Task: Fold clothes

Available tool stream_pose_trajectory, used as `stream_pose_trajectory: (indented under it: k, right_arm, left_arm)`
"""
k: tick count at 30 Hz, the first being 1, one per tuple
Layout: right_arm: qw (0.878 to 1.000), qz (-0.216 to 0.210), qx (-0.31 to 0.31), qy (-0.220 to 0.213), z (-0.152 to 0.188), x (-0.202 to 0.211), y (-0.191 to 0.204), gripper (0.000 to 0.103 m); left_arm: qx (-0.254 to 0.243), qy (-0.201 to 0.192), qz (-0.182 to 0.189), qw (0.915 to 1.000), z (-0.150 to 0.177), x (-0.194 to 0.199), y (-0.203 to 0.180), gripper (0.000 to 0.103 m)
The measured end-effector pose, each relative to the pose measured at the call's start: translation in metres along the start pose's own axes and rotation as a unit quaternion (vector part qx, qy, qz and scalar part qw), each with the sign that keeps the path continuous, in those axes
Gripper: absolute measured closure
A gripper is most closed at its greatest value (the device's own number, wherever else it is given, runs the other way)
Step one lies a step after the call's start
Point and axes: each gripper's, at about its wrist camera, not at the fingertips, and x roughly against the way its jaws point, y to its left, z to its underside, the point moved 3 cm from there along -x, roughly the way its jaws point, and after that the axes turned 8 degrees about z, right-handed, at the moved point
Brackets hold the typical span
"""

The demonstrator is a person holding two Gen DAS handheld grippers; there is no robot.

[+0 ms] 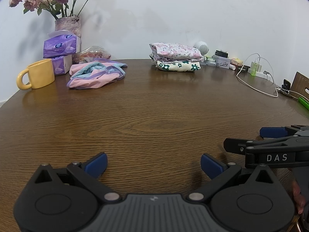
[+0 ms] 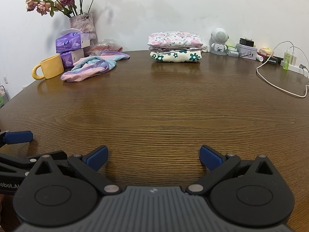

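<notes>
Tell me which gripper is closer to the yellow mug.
Left. The left gripper sits on the yellow mug side of the table; the right gripper is beside it, farther across. Both are open and well short of it.

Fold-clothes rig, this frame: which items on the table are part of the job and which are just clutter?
Job:
- crumpled pink, blue and purple garment, unfolded
- folded floral stack, two pieces at least
- left gripper and right gripper, jaws open, empty

Clutter:
- yellow mug
- purple tissue packs
- vase of dried roses
- white robot-shaped speaker
- white charging cable
- green spray bottle
</notes>
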Motion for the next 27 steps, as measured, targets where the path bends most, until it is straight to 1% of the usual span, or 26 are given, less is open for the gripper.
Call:
stream_pose_trajectory:
  k: [27]
  right_arm:
    - [1.0,0.0,0.004,0.001,-0.0003,0.0005,0.0,0.0]
  left_arm:
    - [-0.003,0.001,0.0,1.0,-0.0004,0.0,-0.0012,0.0]
